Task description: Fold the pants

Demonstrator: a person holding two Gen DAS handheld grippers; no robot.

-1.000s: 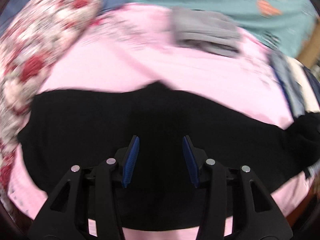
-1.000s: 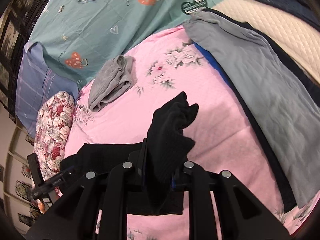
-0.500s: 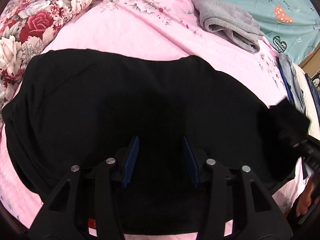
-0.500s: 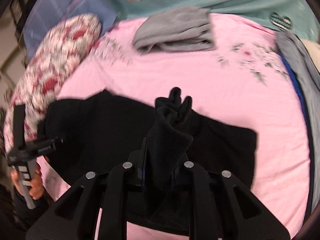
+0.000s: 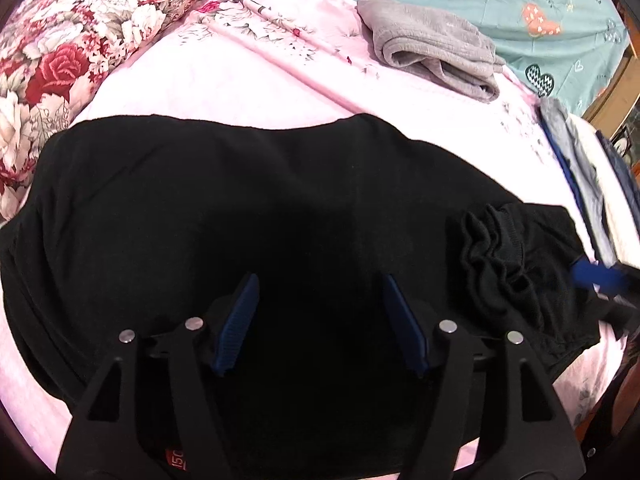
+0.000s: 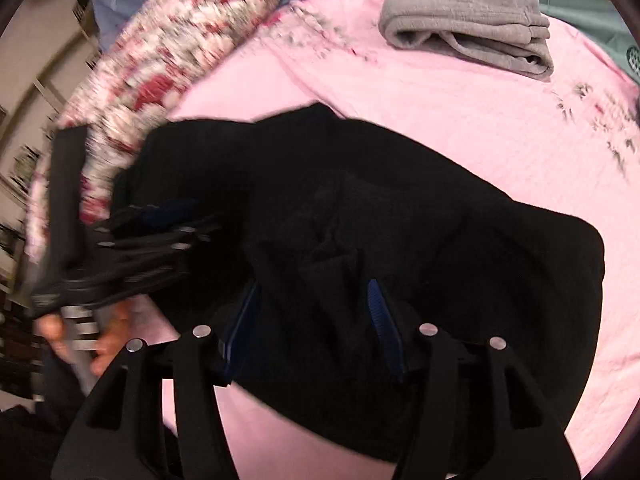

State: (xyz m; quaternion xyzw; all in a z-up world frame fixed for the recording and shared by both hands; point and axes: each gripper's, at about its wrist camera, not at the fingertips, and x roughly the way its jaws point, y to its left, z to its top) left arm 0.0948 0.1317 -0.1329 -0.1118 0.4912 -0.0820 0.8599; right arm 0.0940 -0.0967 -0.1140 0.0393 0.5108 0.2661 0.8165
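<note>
The black pants point(image 5: 240, 208) lie spread across the pink bed sheet point(image 5: 224, 76). A bunched cuff point(image 5: 496, 256) rests on their right end. My left gripper point(image 5: 320, 320) is open and empty just above the middle of the pants. My right gripper point(image 6: 314, 320) is open over the crumpled end of the pants point(image 6: 360, 220), which lies between its jaws and is not gripped. The right gripper's blue pad also shows at the right edge of the left wrist view point(image 5: 596, 276), and the left gripper appears blurred in the right wrist view point(image 6: 160, 220).
A folded grey garment point(image 5: 432, 44) lies at the far side of the sheet. A red floral pillow point(image 5: 80, 28) sits on the left. A teal heart-print quilt point(image 5: 500, 0) lies behind. More clothes point(image 5: 576, 168) are stacked at the right edge.
My right gripper has opened and let go of the black pant end, which now lies on the pants. Both grippers have moved closer over the cloth.
</note>
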